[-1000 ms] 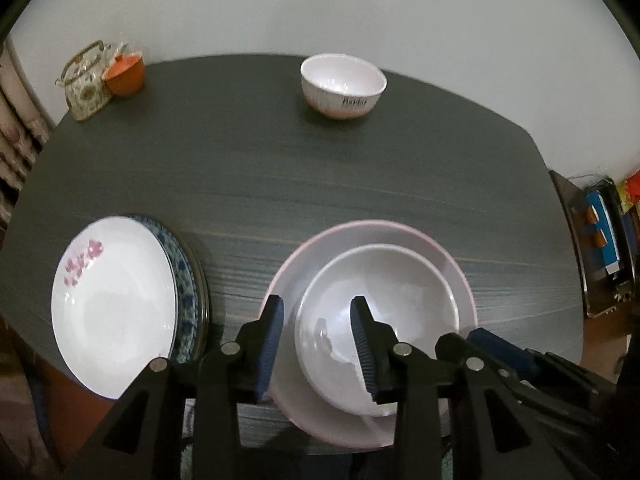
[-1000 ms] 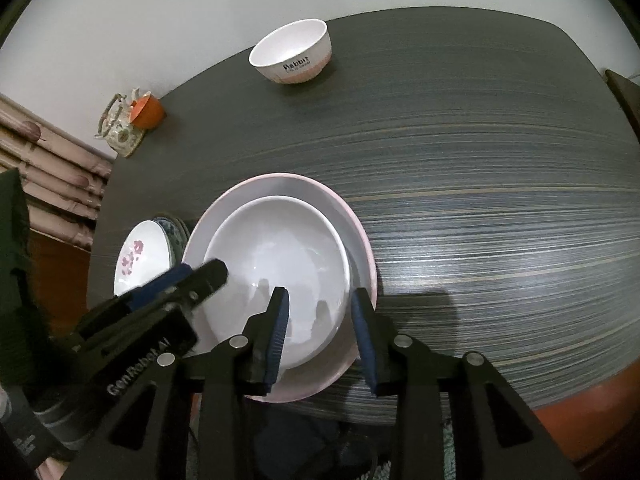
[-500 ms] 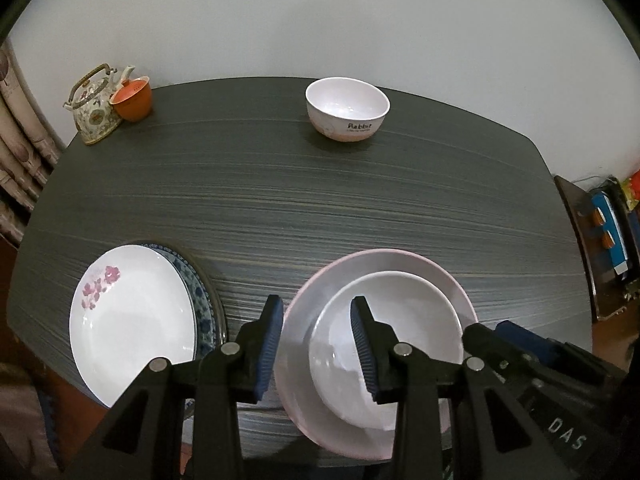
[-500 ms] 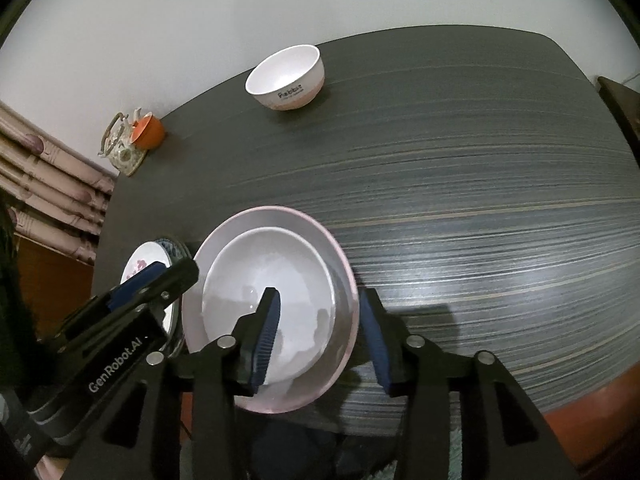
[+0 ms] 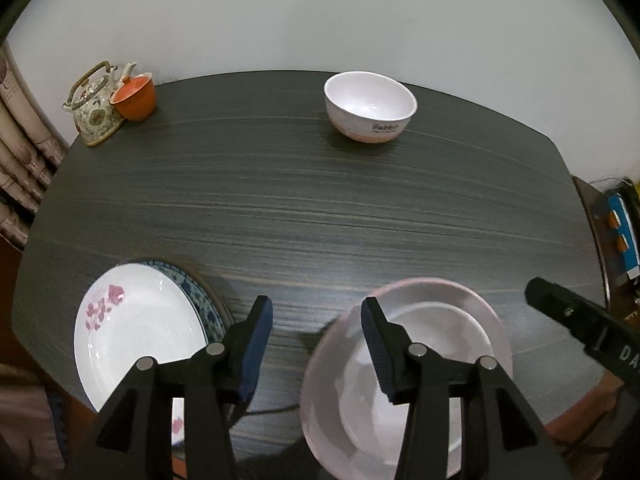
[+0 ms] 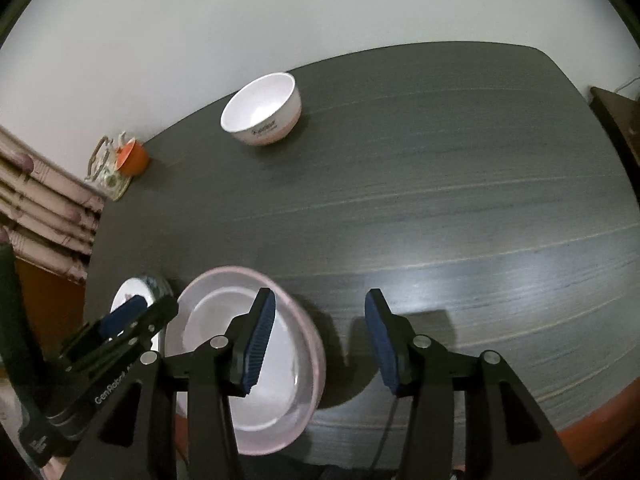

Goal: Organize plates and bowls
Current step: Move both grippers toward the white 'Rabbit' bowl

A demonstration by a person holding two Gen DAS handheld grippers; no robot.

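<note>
Near the dark table's point(image 5: 304, 208) front edge, a white ceramic bowl point(image 5: 424, 364) nests in a pink-rimmed plate point(image 5: 320, 392); glazed, slippery, breakable, best pinched at the rim. Left gripper point(image 5: 317, 346) and right gripper point(image 6: 320, 342) hang spread, empty.

Dim indoor light, glare on the dark table point(image 6: 460, 280), fisheye-bent dark corners, slight motion blur.

White bowl point(image 5: 424, 364) nested in pink bowl point(image 5: 476, 300), flowered plate point(image 5: 136, 340) on blue-patterned plate point(image 5: 200, 300), lettered bowl point(image 5: 370, 106) upright, apart.
</note>
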